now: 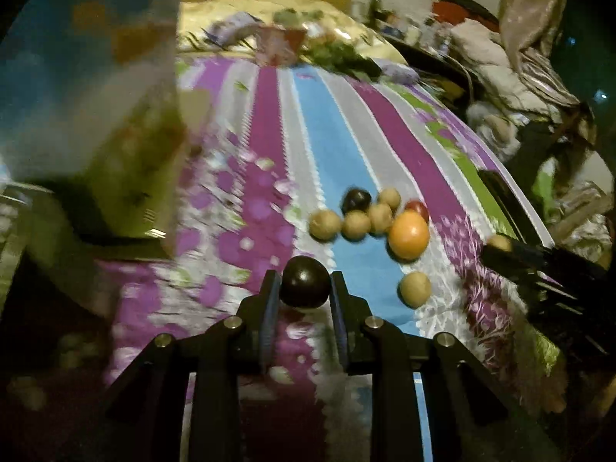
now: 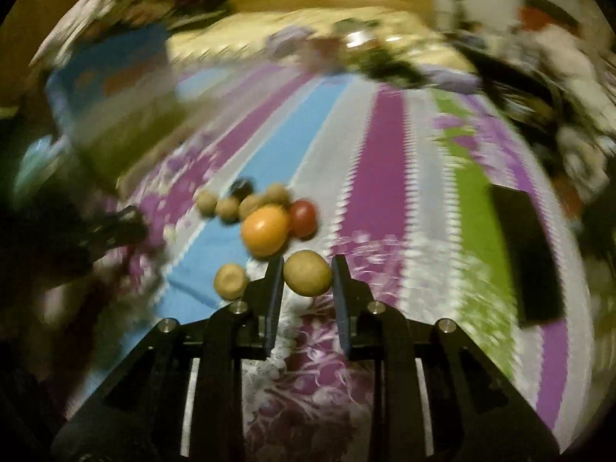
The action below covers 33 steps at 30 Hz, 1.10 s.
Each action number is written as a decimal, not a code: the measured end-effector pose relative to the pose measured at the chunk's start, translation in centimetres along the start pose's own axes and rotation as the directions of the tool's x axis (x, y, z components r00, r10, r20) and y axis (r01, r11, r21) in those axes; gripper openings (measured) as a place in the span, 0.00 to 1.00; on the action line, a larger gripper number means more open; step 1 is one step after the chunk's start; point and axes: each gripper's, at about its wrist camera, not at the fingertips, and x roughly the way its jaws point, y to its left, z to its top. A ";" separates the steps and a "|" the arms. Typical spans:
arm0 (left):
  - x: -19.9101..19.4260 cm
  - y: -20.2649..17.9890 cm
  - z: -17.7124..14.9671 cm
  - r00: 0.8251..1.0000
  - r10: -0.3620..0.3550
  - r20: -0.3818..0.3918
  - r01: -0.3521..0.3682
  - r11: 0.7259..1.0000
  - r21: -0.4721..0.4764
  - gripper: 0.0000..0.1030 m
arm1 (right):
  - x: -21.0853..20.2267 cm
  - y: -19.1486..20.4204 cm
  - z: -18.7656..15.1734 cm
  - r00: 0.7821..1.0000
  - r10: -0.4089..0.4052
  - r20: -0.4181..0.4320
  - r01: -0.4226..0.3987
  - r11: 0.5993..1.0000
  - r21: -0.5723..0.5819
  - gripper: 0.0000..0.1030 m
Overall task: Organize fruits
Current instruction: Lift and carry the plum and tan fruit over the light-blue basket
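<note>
Clamping a dark plum (image 1: 305,282) in our left gripper (image 1: 305,288), we grip a tan fruit (image 2: 307,272) in our right gripper (image 2: 307,275), both just beside the orange (image 1: 409,235) amid the pile on the striped bedsheet (image 1: 338,146).

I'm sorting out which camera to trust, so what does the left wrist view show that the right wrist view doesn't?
Left wrist only: the left gripper closed on a dark round fruit. Right wrist only: the right gripper closed on a tan round fruit. Both: the large orange fruit, the red fruit and the striped purple bedspread.
</note>
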 end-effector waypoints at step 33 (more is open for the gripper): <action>-23.9 11.8 2.1 0.951 0.217 0.222 -0.171 0.963 -0.208 0.25 | -11.7 15.2 8.3 0.982 0.070 0.174 -0.064 0.997 -0.037 0.25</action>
